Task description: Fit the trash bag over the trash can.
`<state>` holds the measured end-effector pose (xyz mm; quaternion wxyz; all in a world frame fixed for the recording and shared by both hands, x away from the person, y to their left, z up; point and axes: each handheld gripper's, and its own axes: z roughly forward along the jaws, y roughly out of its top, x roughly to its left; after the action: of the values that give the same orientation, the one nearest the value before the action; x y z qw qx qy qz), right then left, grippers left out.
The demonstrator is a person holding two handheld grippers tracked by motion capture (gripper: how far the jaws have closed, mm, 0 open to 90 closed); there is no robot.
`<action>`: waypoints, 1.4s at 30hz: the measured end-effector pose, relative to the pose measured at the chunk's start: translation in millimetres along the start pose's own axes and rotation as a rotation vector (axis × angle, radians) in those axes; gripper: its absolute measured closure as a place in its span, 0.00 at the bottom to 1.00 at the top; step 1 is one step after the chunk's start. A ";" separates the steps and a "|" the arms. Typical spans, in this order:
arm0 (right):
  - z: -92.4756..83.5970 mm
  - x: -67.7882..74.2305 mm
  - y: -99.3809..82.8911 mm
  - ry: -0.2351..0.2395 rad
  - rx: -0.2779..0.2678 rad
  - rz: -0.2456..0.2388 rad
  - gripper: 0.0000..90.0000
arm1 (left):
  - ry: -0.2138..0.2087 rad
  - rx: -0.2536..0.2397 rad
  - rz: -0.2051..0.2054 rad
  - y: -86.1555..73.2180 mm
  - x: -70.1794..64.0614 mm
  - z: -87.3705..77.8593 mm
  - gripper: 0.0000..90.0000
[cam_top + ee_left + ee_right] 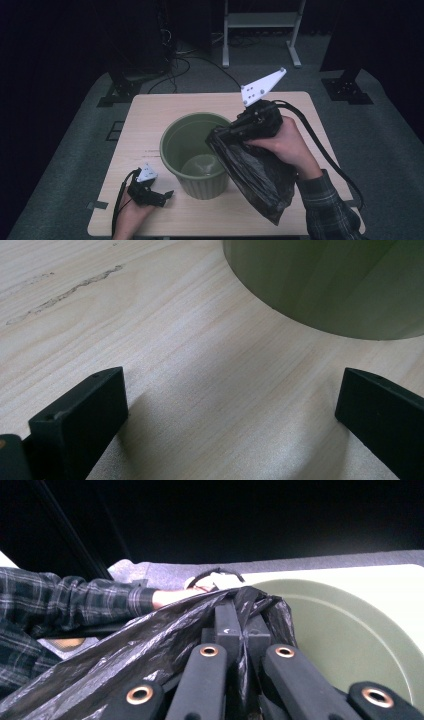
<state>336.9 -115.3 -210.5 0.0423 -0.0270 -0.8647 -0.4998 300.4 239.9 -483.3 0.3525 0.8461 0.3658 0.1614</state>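
A green bin (196,152) stands upright in the middle of the wooden table (150,112). My right gripper (220,134) is shut on a black plastic bag (257,177) and holds it up at the bin's right rim; the bag hangs down toward the table's front right. In the right gripper view the jaws pinch the bag's (150,645) crumpled edge, with the bin (350,630) beyond. My left gripper (167,196) rests open on the table at the front left, just left of the bin's base. Its jaws stand wide apart over bare wood, the bin's wall (325,285) ahead.
A white frame's legs (260,37) and cables (195,62) lie on the grey floor behind the table. Black stands (347,85) flank the back corners. A person's plaid sleeve (330,210) comes in at the front right.
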 end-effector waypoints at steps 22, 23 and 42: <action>81.4 -29.6 72.5 0.088 -0.014 -0.048 0.99 | -0.004 0.000 0.003 0.0 -0.4 0.1 0.00; 85.2 -31.3 74.4 0.096 -0.014 -0.047 0.99 | -0.004 0.003 0.004 0.1 -0.4 -0.1 0.00; 96.5 -46.8 79.0 0.087 -0.035 -0.020 0.99 | -0.008 0.002 0.005 0.1 -0.7 0.0 0.00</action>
<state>385.9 7.6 -195.0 0.0744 0.0027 -0.8533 -0.5160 299.9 239.3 -483.2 0.3529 0.8479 0.3625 0.1587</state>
